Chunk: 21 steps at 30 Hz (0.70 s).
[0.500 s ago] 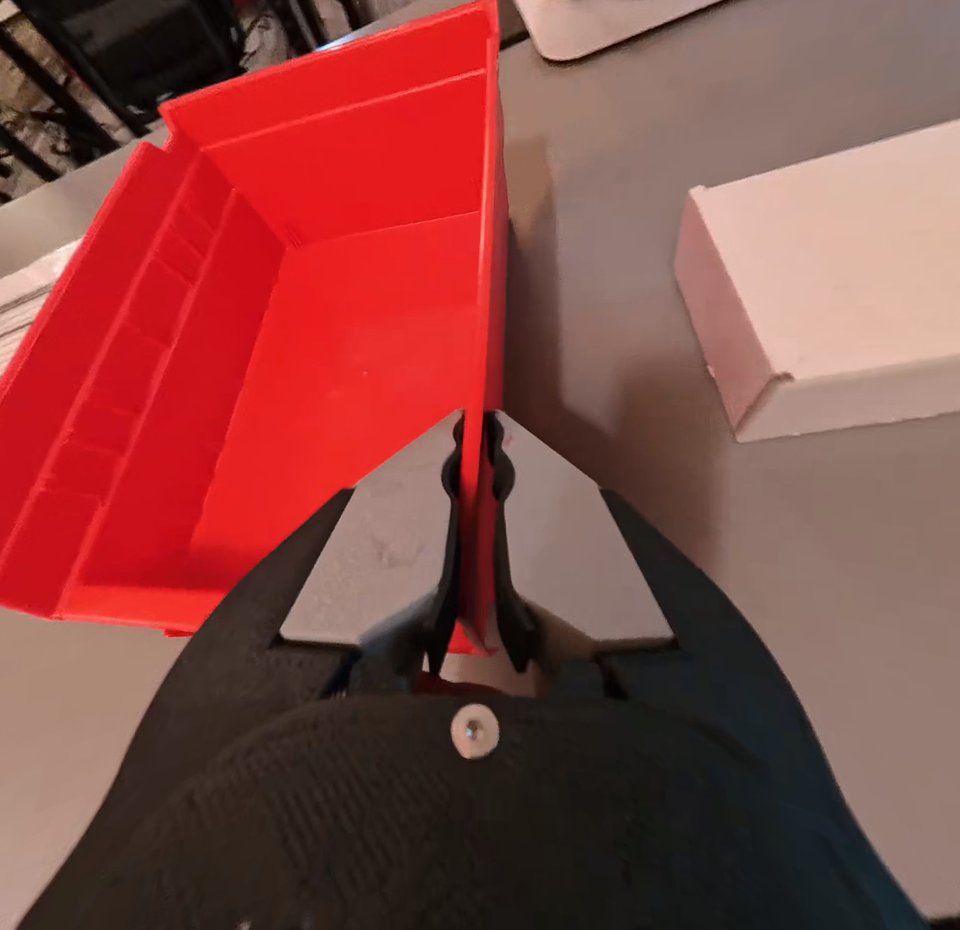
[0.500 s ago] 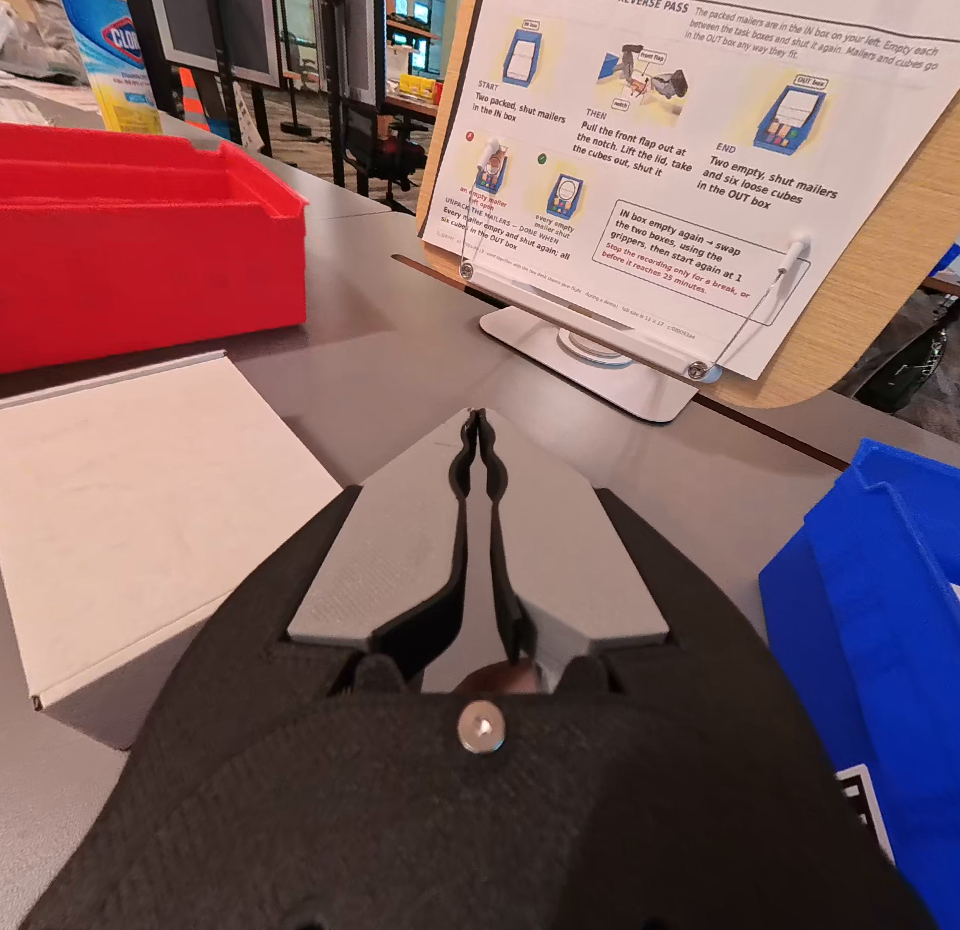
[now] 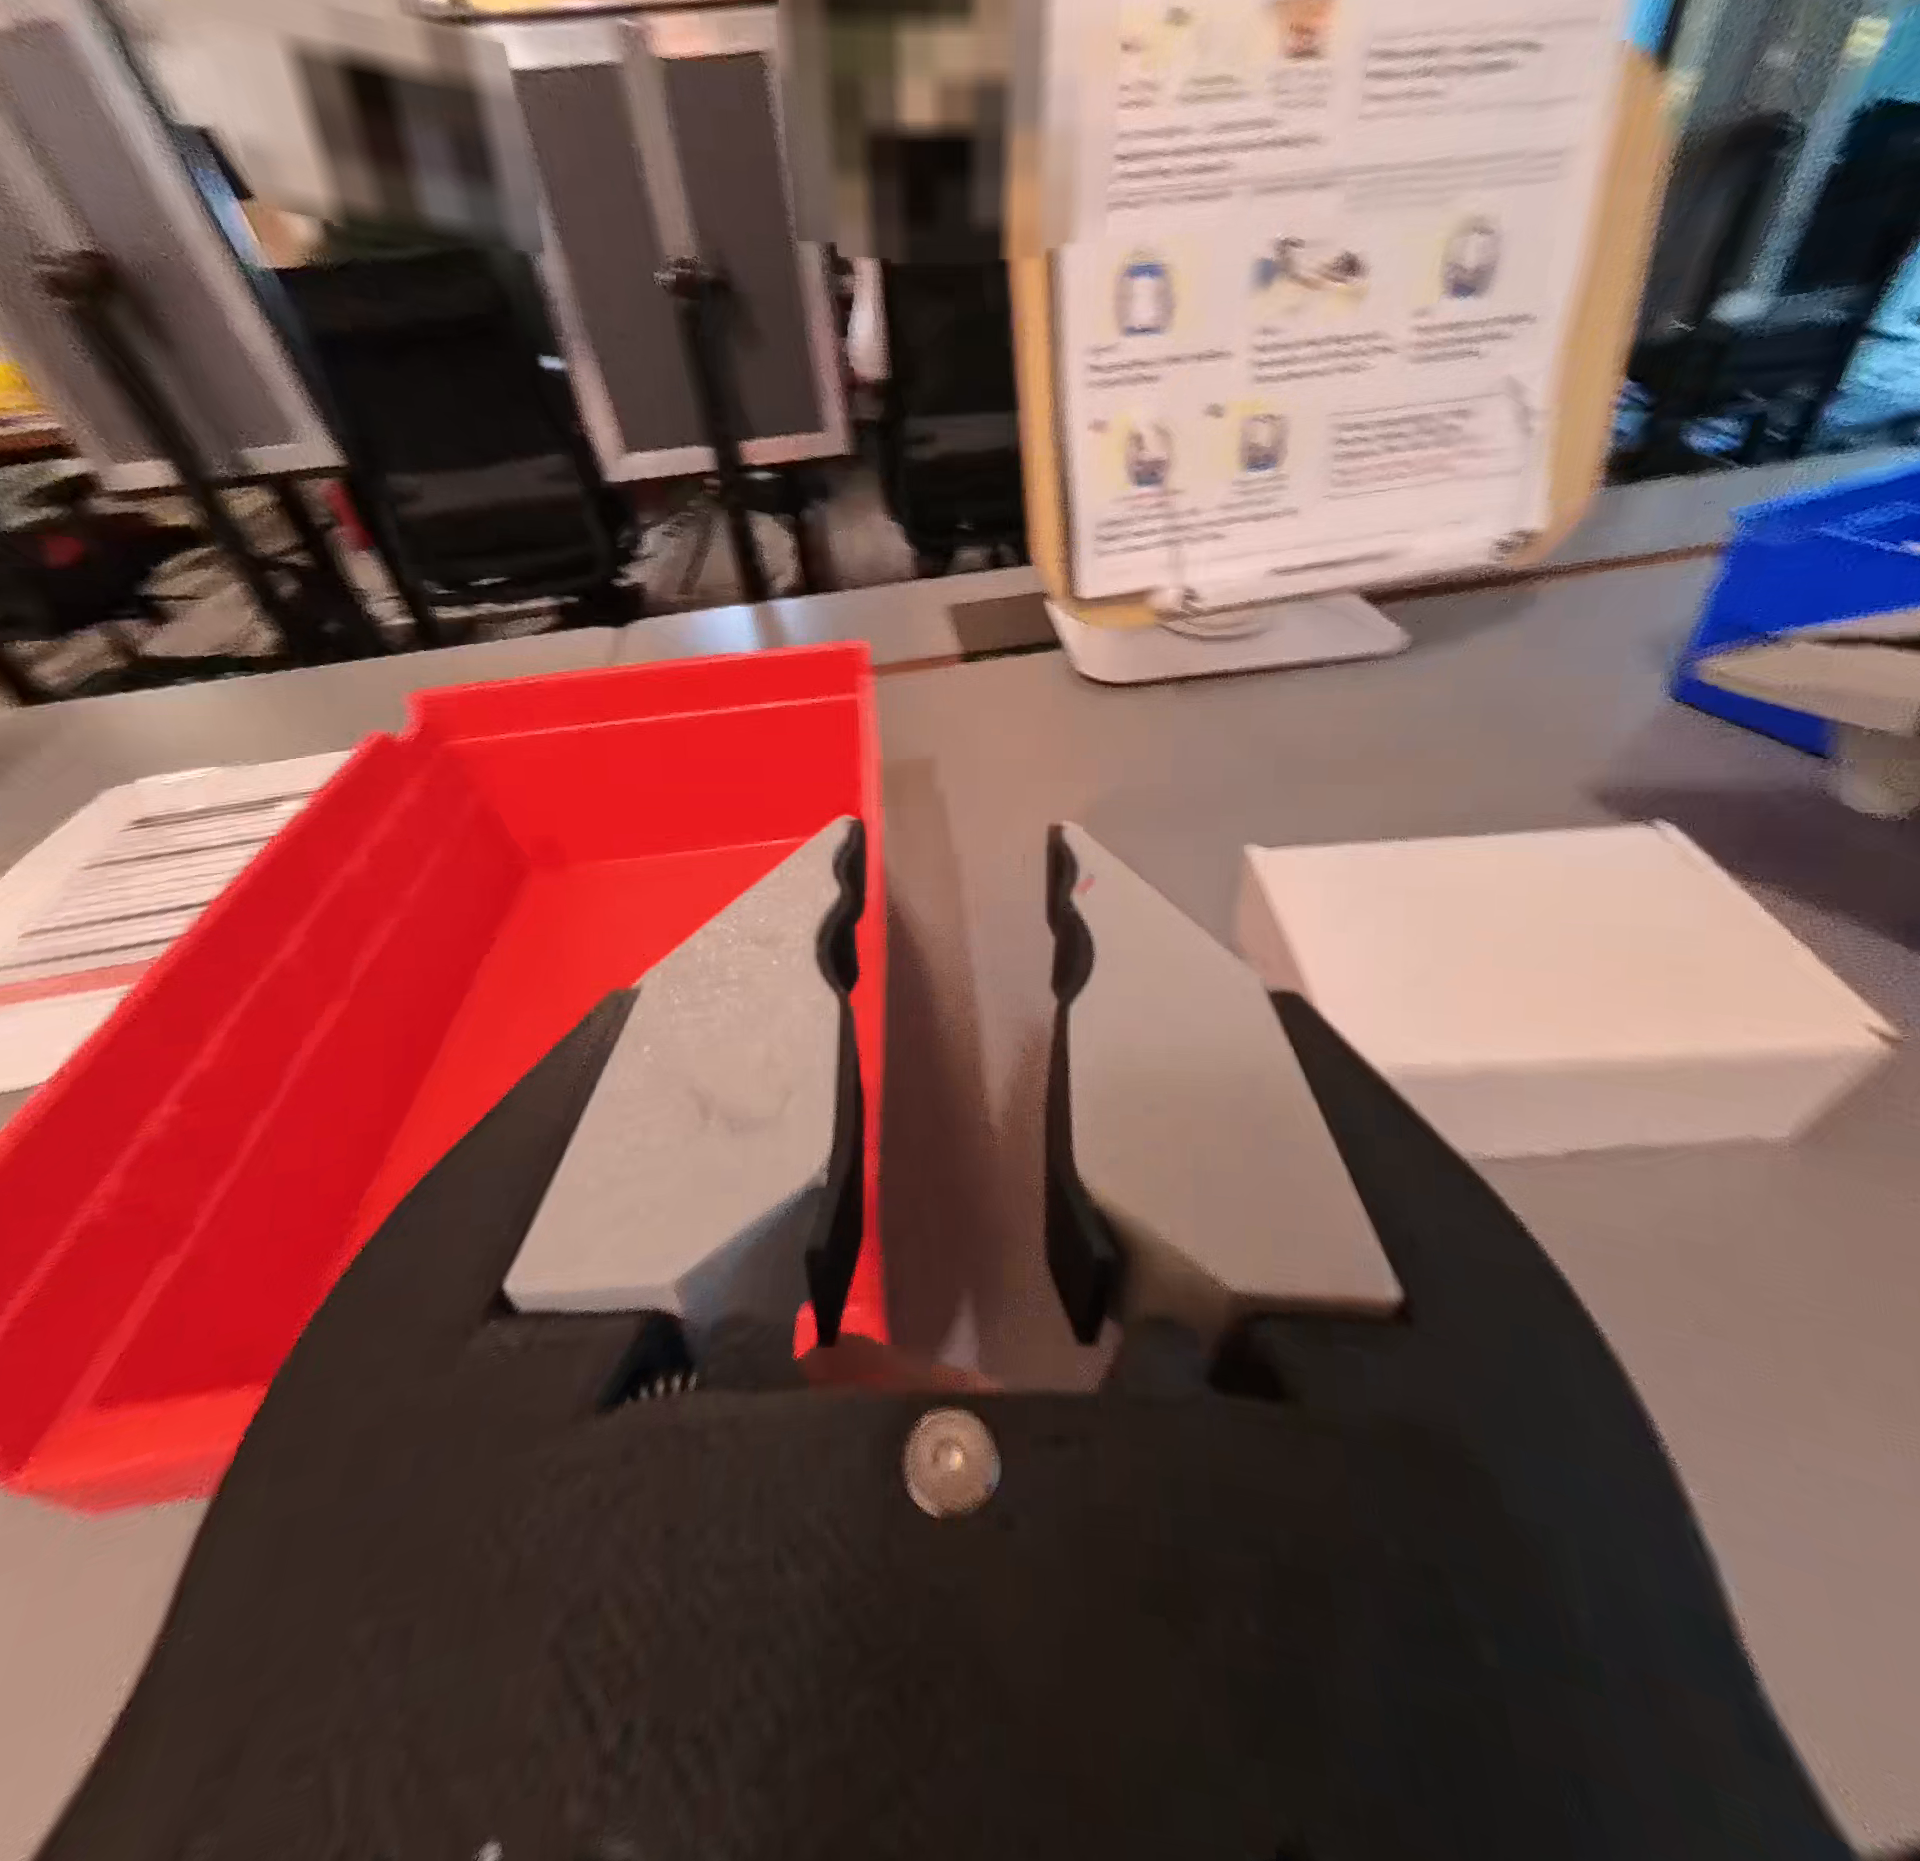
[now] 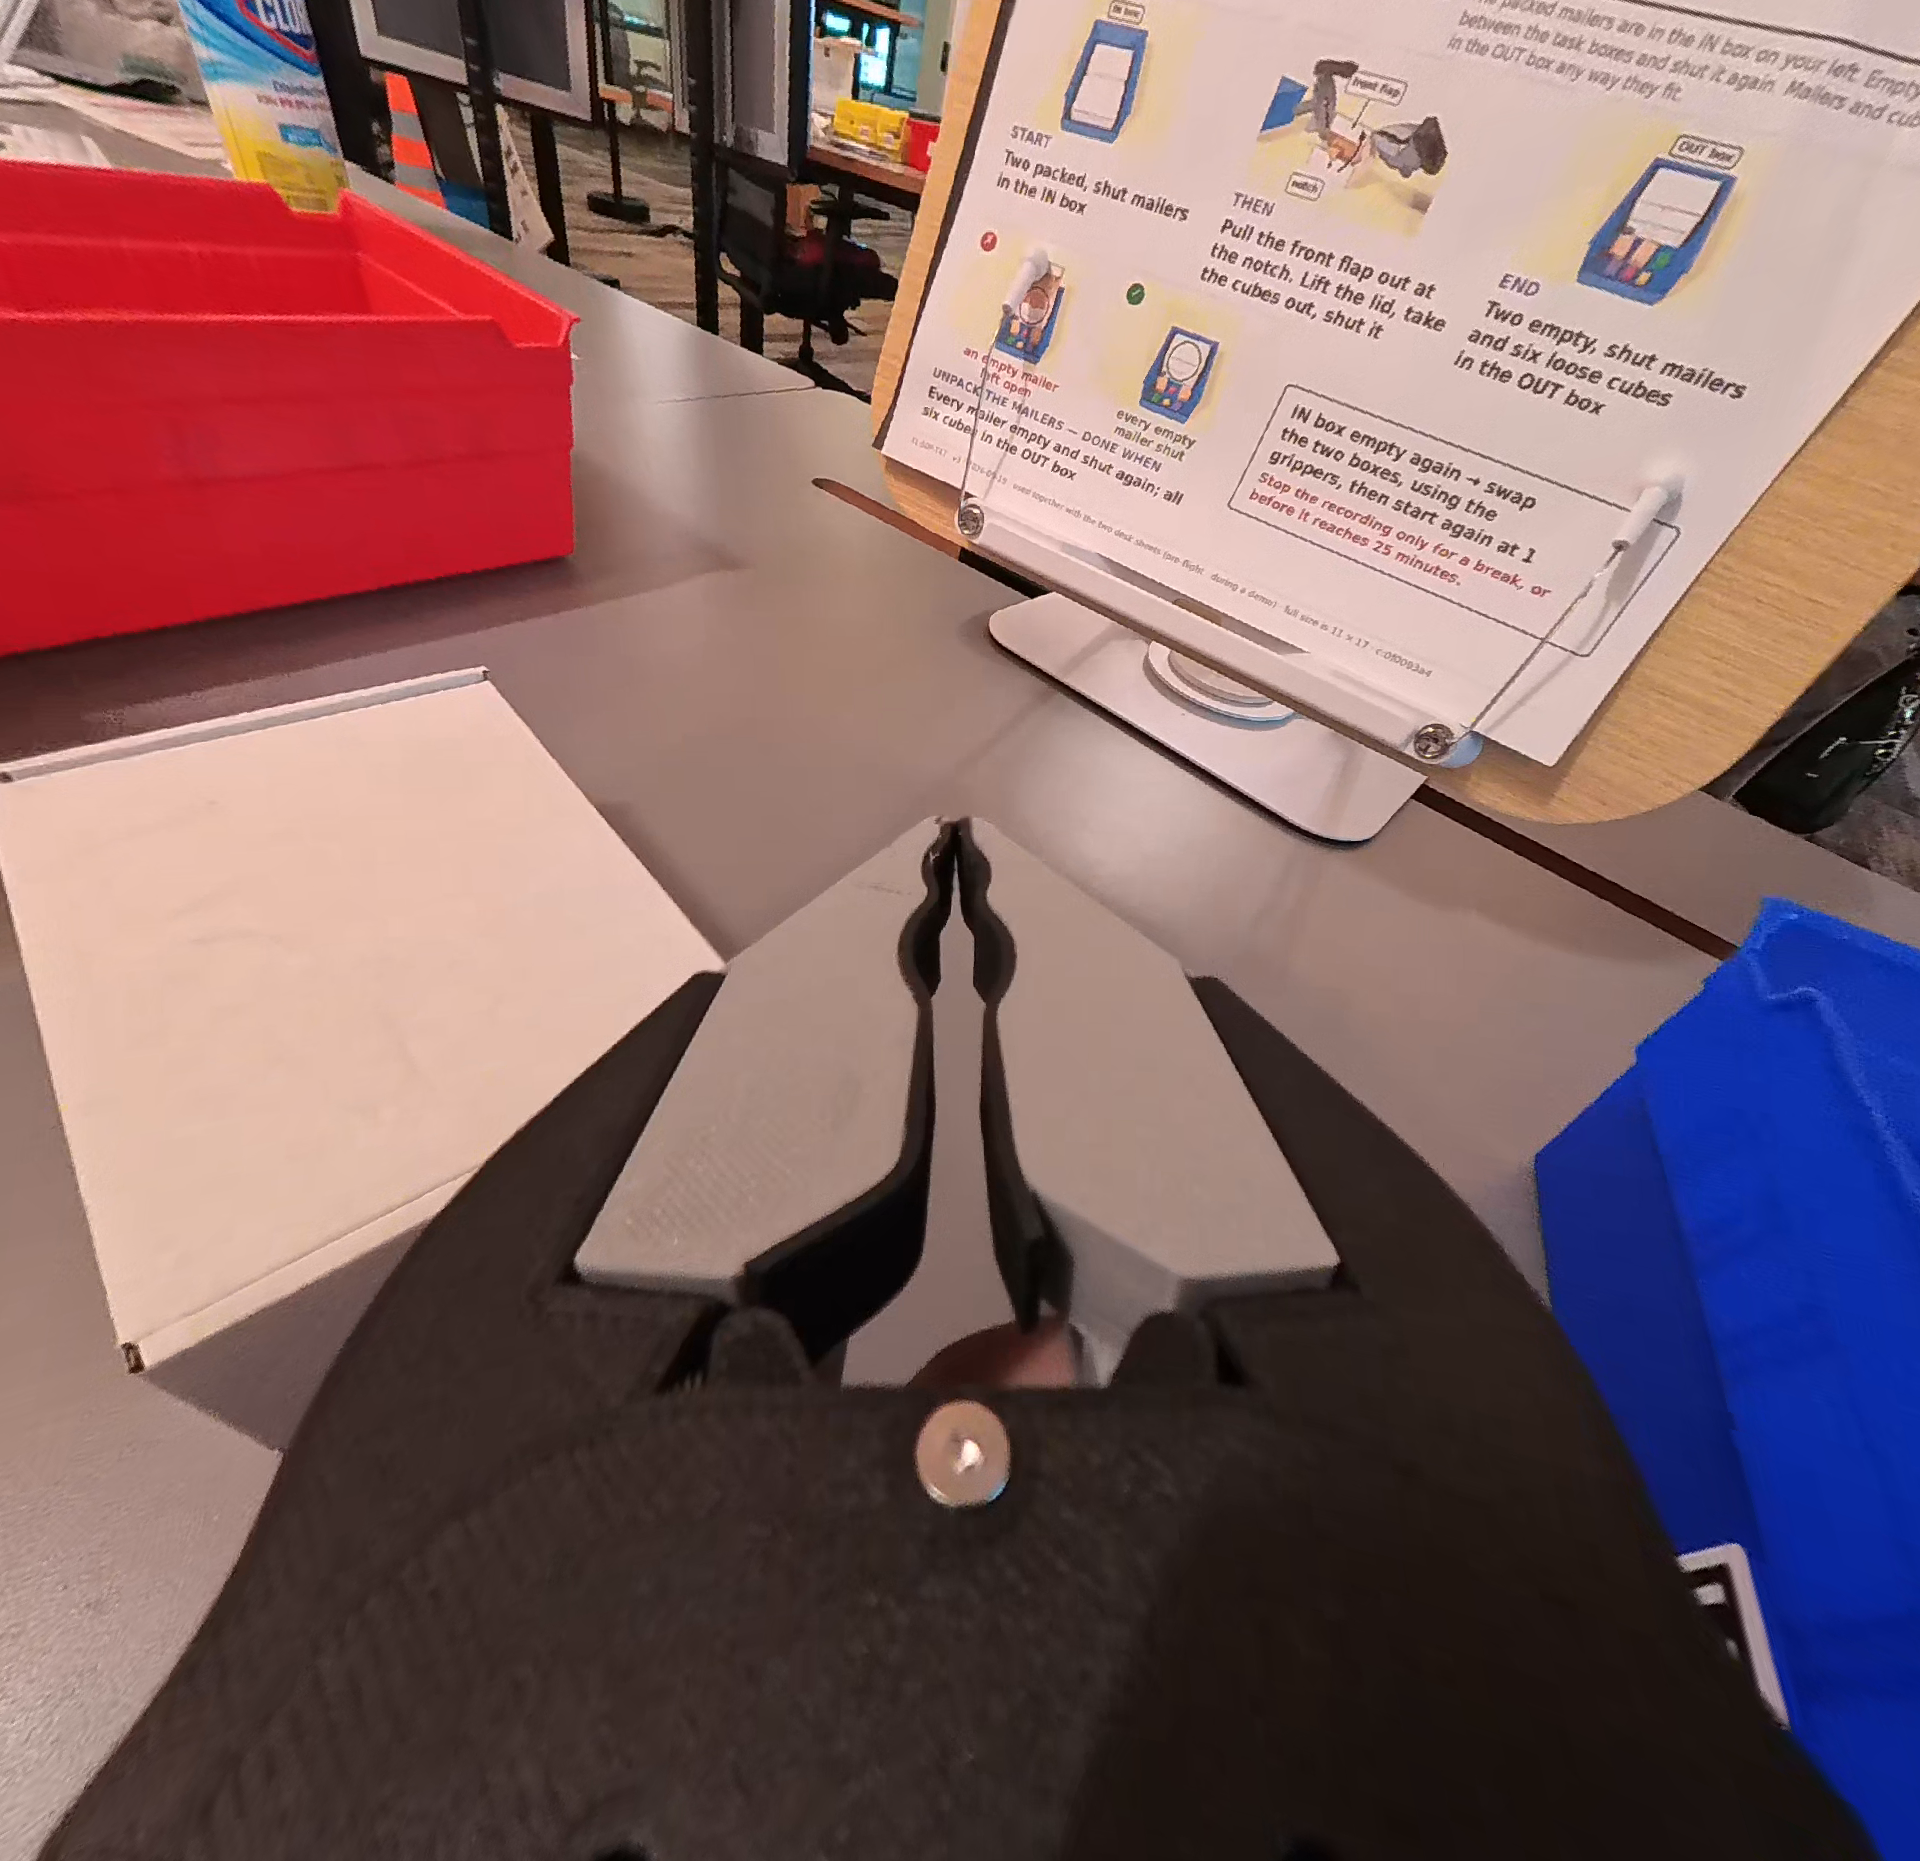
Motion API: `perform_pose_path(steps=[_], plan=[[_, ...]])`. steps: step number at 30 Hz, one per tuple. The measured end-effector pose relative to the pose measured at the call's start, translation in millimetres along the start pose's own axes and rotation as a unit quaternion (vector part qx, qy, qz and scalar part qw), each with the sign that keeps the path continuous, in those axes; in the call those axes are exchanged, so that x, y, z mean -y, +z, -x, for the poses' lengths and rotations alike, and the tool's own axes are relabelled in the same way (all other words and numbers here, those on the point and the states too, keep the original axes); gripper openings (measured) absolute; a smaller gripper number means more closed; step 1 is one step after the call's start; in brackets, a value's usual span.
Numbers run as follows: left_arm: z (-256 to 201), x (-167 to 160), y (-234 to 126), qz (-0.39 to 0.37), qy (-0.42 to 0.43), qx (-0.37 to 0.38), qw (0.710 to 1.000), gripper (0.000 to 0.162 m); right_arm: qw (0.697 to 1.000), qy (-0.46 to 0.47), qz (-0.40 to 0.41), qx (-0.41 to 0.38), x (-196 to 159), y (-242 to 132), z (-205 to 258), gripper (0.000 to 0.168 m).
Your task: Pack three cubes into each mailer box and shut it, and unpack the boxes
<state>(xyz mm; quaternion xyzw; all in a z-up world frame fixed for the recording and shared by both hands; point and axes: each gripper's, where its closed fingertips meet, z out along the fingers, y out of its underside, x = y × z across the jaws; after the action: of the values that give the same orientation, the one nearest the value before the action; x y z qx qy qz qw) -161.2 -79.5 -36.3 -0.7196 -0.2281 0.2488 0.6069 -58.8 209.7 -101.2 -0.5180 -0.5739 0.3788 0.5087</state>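
Note:
My left gripper (image 3: 954, 876) is open over the right wall of an empty red bin (image 3: 644, 772). The wall runs between the jaws, close to the left finger (image 3: 727, 1063). A shut white mailer box (image 3: 1538, 980) lies on the grey table to the right of it. My right gripper (image 4: 954, 835) is shut and empty, low over the table. The same mailer box (image 4: 312, 959) lies to its left, and the red bin (image 4: 260, 409) stands behind the box. A blue bin (image 4: 1766, 1240) is at its right. No cubes are in view.
An instruction sheet on a wooden stand (image 4: 1403, 357) rises at the back of the table and also shows in the left wrist view (image 3: 1299, 305). The blue bin (image 3: 1818, 606) is at the far right. Papers (image 3: 135, 876) lie left of the red bin. A wipes canister (image 4: 260, 66) stands behind it. Spacing between my two grippers at the tips: around 30 centimetres.
My left gripper has opened and let go of the red bin's right wall, and its view has swung up to level. The right gripper stays shut and has hardly moved.

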Motion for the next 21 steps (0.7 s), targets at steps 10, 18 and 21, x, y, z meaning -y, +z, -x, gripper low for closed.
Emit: perform_pose_path(steps=[10, 18, 21], plan=[[-112.3, -104.1, 48.1, 0.185, 0.006, -0.205, 0.961, 0.052, 0.995, -0.082, 0.056, 0.014, -28.4, -4.2, 16.3, 0.004], [-135.5, -125.1, 45.2, 0.217, -0.014, -0.293, 0.931, 0.04, 0.979, -0.043, 0.092, 0.177, -49.4, -50.1, 62.6, 0.0], [-136.6, -125.8, 44.8, 0.218, -0.008, -0.295, 0.93, 0.04, 0.969, -0.019, 0.123, 0.212, -59.9, -61.8, 73.3, 0.0]])
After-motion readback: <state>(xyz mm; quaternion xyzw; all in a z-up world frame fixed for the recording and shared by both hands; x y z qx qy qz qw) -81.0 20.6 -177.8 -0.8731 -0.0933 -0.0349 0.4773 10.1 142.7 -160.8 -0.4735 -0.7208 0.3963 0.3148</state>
